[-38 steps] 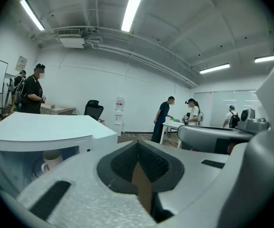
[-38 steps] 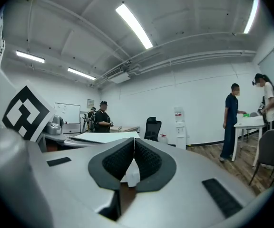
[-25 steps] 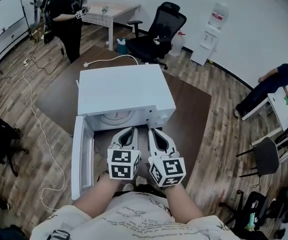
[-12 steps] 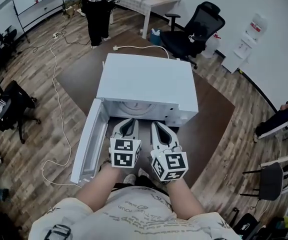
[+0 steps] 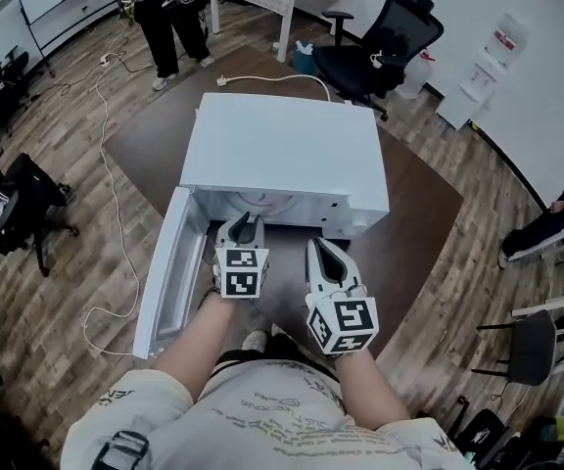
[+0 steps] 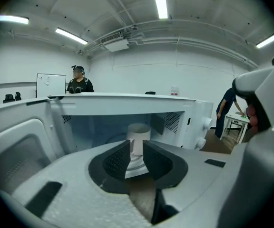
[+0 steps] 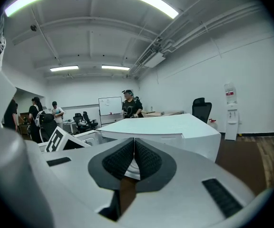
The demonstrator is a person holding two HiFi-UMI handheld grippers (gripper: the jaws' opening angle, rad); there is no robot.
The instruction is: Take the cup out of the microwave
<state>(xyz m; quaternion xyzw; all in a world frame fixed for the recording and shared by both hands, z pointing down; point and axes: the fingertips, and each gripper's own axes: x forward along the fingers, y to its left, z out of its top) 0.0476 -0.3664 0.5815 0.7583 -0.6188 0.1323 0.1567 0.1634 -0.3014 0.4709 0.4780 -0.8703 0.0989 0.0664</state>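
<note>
While L tongs sit ajar before cup in microwave, R tongs closed.

Head view: overhead, steeply down on the white box-shaped microwave. Left gripper view: low, close, into its open cavity. Right gripper view: low, across its top. All share it.

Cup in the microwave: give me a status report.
Left hand-held gripper open, at the microwave mouth, lined up on the cup. Right hand-held gripper shut, empty, outside. Cup upright inside, untouched. Door open, nothing blocking.
</note>
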